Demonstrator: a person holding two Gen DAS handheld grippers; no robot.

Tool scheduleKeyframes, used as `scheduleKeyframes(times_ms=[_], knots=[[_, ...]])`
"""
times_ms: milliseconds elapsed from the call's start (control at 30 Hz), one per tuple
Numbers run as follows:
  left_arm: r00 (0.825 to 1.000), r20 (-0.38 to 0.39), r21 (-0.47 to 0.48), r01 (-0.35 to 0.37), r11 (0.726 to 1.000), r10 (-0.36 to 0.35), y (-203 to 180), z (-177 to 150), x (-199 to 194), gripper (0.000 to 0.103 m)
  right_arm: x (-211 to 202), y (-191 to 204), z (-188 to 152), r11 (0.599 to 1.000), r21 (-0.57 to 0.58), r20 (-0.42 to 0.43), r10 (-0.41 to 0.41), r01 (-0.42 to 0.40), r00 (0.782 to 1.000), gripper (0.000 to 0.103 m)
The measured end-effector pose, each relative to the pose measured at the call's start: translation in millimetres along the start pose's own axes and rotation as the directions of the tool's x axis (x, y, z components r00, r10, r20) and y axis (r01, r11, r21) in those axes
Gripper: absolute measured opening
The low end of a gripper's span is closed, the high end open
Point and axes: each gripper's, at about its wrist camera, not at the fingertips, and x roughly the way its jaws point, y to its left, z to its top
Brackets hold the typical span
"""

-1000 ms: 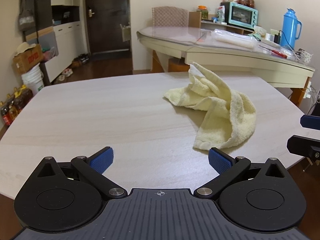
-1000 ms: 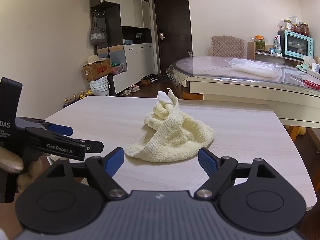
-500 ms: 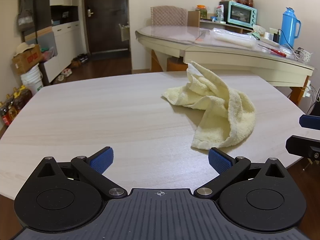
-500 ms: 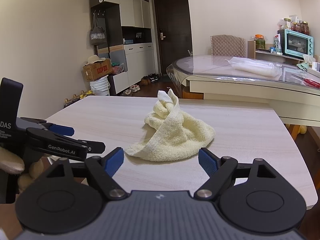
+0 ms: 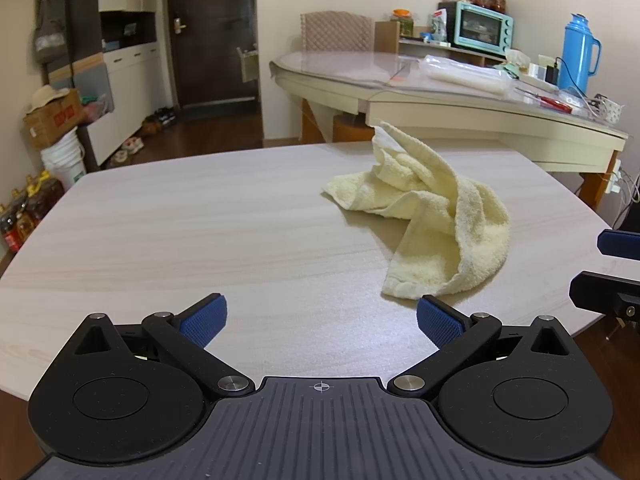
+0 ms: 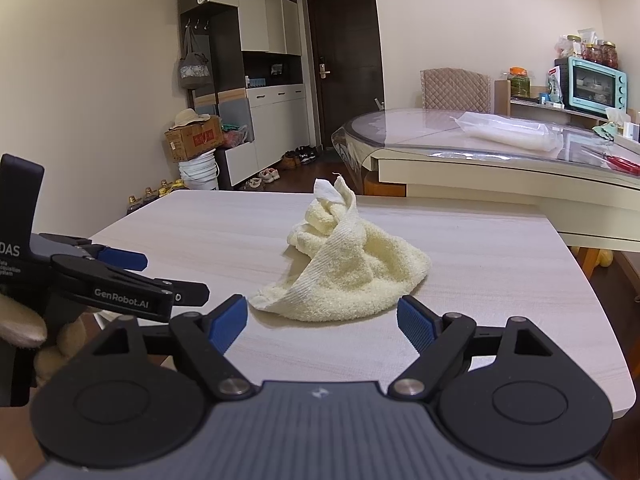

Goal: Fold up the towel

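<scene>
A pale yellow towel (image 5: 432, 220) lies crumpled in a heap on the light wooden table (image 5: 200, 220), with one corner sticking up. It also shows in the right wrist view (image 6: 356, 276). My left gripper (image 5: 322, 318) is open and empty, just short of the towel's near corner and to its left. My right gripper (image 6: 322, 322) is open and empty, its jaws either side of the towel's near edge and a little short of it. The left gripper also shows in the right wrist view (image 6: 132, 276), and the right gripper's fingers (image 5: 604, 292) at the left wrist view's right edge.
A second, glass-topped table (image 5: 460, 92) stands behind, with a blue thermos (image 5: 576, 56), a teal oven (image 5: 480, 28) and a plastic-wrapped roll (image 5: 464, 74). A chair (image 5: 336, 32) stands behind it. Cabinets, a box, a bucket and bottles line the left wall.
Both grippers have edged slightly closer to the towel. The towel has not moved, and both grippers stay open.
</scene>
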Motion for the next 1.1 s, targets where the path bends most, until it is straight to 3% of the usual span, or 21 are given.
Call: scheduleKeyframes(times_ms=[733,1100], knots=[[1.000,-0.013,0.010,0.006,1.000,-0.006,-1.7,9.8,18.5,0.103,11.5,-12.9,15.1,1.000,-0.002,-0.010,-0.006,0.006,1.000,0.084],[1.000,-0.025,0.020,0.005,1.000,-0.004,9.8,21.1,41.6,0.103,58.1,-21.5,50.1,0.998,-0.055,-0.022,0.025,-0.026,0.999,0.083]])
